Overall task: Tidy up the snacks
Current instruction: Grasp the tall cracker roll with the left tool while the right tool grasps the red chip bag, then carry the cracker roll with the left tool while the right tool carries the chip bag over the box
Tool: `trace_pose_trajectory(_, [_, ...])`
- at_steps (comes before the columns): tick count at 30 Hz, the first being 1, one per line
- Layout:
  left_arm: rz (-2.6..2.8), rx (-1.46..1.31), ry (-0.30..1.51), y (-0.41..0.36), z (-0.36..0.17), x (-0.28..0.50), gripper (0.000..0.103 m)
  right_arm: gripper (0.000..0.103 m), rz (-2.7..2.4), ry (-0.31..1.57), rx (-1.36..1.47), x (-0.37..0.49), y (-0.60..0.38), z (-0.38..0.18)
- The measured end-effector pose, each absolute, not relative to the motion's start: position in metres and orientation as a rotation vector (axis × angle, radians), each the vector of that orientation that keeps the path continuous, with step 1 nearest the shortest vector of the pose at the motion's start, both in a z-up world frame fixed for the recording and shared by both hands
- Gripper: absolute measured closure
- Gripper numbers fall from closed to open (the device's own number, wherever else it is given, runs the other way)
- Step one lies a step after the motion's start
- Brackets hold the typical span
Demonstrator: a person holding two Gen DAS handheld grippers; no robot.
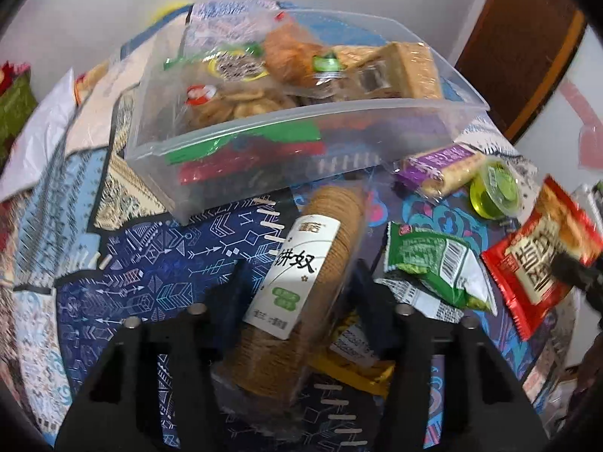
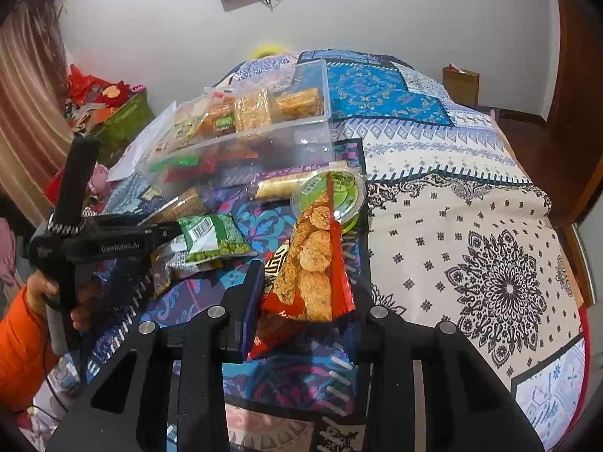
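My left gripper (image 1: 297, 282) is shut on a long roll of brown round biscuits (image 1: 320, 263) with a white label, which lies on the patterned quilt in front of the clear plastic box (image 1: 301, 116). The box holds several snack packs. My right gripper (image 2: 305, 301) is shut on a red packet of crackers (image 2: 312, 260) and holds it just above the quilt; the left wrist view shows this red packet (image 1: 535, 260) at the right edge. Between the two grippers lies a green pea packet (image 1: 433, 263). A yellow packet (image 1: 358, 361) is partly hidden under the roll.
A purple biscuit pack (image 1: 441, 169) and a green jelly cup (image 1: 493, 188) lie right of the box. The bed's white patterned half (image 2: 471, 226) stretches to the right. A hand in an orange sleeve (image 2: 22, 339) holds the left gripper. A green box (image 2: 124, 120) stands by the curtain.
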State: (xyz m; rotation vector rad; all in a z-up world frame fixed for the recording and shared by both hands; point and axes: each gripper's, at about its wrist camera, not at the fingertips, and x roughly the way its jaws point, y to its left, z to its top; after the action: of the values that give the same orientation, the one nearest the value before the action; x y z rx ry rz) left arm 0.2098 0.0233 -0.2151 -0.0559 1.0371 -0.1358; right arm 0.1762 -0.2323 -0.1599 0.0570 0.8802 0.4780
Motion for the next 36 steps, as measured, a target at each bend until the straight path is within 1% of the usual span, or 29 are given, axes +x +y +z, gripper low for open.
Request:
trace_pose_trajectory(5, [-0.112, -0.030, 1.018, 0.018, -0.210, 0.199, 0.066, 0.076, 0.485, 0.845, 0.073, 0.176, -0.233, -0.150])
trace_pose_trajectory(7, [-0.103, -0.047, 1.009, 0.023, -0.204, 0.192, 0.067, 0.080, 0.487, 0.830, 0.072, 0.175, -0.232, -0.146])
trace_pose_trajectory(15, [-0.075, -0.063, 0.932, 0.028, -0.171, 0.168, 0.068, 0.080, 0.489, 0.803, 0.081, 0.177, -0.233, -0.137])
trace_pose_trajectory(23, [-0.081, -0.113, 0.864, 0.036, -0.137, 0.164, 0.069, 0.080, 0.482, 0.734, 0.093, 0.186, -0.234, -0.112])
trace_pose_trajectory(36, [-0.071, -0.107, 0.786, 0.043, -0.107, 0.164, 0.069, 0.080, 0.484, 0.634, 0.086, 0.212, -0.220, -0.082])
